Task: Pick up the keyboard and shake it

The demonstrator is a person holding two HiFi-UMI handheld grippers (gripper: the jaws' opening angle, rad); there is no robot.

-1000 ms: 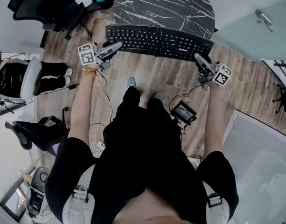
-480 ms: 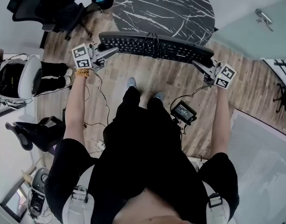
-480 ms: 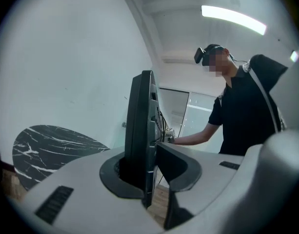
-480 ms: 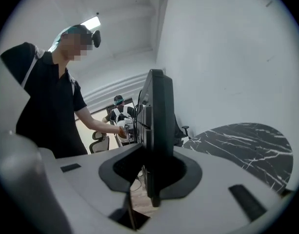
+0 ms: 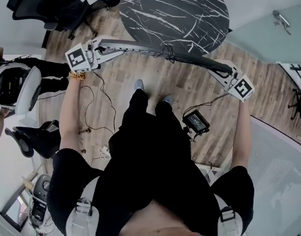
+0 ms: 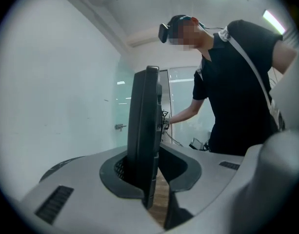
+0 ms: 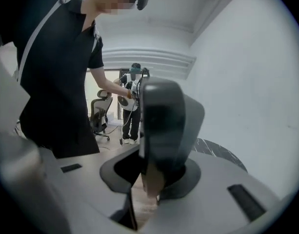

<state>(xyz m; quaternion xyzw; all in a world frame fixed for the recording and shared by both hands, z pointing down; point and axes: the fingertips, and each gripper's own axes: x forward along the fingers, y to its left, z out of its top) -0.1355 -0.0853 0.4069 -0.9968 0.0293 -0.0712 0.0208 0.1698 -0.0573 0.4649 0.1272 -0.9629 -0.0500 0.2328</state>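
Held out ahead of the person [image 5: 150, 171], the keyboard [image 5: 140, 48] hangs in the air, turned on edge, so the head view shows it only as a thin dark strip. The left gripper [image 5: 107, 49] is clamped on its left end. In the left gripper view that end stands upright between the jaws, with a few keys just showing on its left face. The right gripper [image 5: 220, 73] grips the other end, which fills the notch between its jaws. Those jaws have just been closing on it.

From above the keys are hidden, and in the right gripper view the near end is blurred. A cable [image 5: 167, 53] bunches at the keyboard's middle. Below is the wood floor [image 5: 189, 87], and beyond the keyboard stands a round black marble table [image 5: 175, 9].
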